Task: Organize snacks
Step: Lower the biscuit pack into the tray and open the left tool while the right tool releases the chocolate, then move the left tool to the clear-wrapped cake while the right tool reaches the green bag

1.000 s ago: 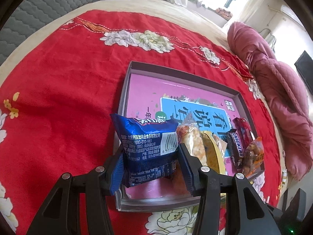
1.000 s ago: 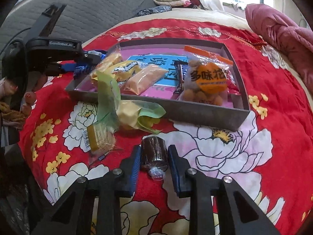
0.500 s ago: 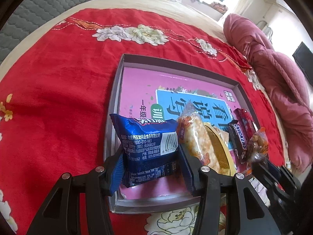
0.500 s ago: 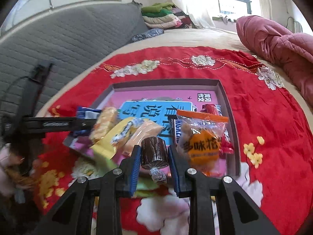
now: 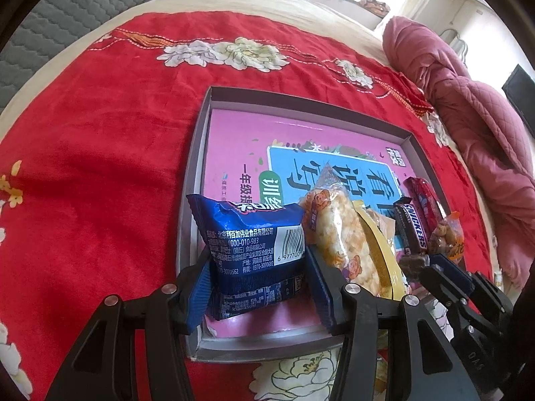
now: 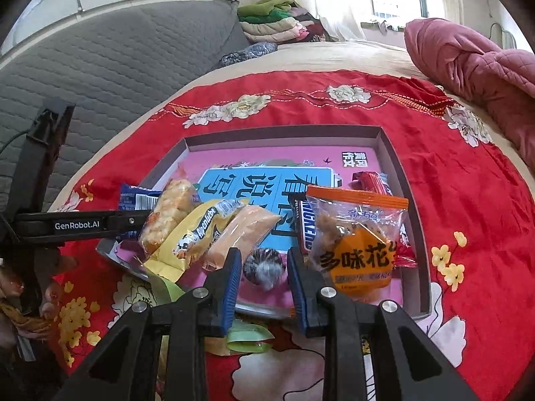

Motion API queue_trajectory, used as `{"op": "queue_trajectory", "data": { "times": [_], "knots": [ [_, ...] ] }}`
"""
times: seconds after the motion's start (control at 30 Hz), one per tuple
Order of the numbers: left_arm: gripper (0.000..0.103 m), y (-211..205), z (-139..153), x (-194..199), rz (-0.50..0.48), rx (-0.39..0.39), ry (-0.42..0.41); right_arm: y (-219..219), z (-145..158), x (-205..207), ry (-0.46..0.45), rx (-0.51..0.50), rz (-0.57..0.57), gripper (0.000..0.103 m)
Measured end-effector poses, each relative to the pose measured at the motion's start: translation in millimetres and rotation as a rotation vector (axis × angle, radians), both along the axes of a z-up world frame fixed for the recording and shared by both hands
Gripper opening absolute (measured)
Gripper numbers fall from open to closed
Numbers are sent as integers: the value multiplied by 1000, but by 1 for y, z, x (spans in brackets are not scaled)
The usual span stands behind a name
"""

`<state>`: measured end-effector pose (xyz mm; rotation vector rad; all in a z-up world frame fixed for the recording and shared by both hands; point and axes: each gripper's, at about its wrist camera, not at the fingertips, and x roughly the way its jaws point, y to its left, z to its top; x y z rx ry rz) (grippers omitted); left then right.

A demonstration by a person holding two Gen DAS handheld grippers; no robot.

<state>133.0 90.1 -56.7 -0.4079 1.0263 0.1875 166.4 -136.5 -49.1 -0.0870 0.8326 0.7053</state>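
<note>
Candy (image 6: 264, 265), dark-wrapped, sits pinched between the nearly closed right gripper (image 6: 264, 272) over the tray's (image 6: 389, 148) near edge. Left gripper (image 5: 257, 280), half open, brackets the blue snack packet (image 5: 254, 250) at the tray's near-left corner; whether its pads press, I cannot tell. Beyond the tray: red floral blanket (image 5: 100, 140), pink quilt (image 5: 468, 107), window.

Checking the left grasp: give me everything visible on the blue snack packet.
The blue snack packet is glossy, pillow-shaped, with crimped ends, white print and a barcode facing the camera. It stands roughly upright between the left gripper pads, which press its sides, above the near left corner of the grey tray. A puffed-rice snack leans beside it.
</note>
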Motion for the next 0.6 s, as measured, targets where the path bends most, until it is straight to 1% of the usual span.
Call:
{"op": "queue_trajectory", "data": {
  "times": [0.13, 0.27, 0.33, 0.43, 0.5, 0.6],
  "knots": [
    [56, -1, 4, -2, 0, 1, -2, -4, 3, -2, 7, 18, -4, 29],
    [62, -1, 10, -9, 8, 16, -6, -8, 6, -8, 8, 34, -1, 30],
    [62, 1, 14, -14, 12, 11, -13, -11, 8, -11, 11, 42, 2, 36],
    [63, 4, 22, -22, 23, 8, -25, -15, 11, -17, 17, 57, 9, 42],
    [63, 4, 29, -28, 20, 2, -39, -17, 13, -22, 18, 63, 12, 44],
    [63, 0, 38, -35, 3, 4, -48, -21, 15, -26, 26, 76, 15, 50]
  ]
}}
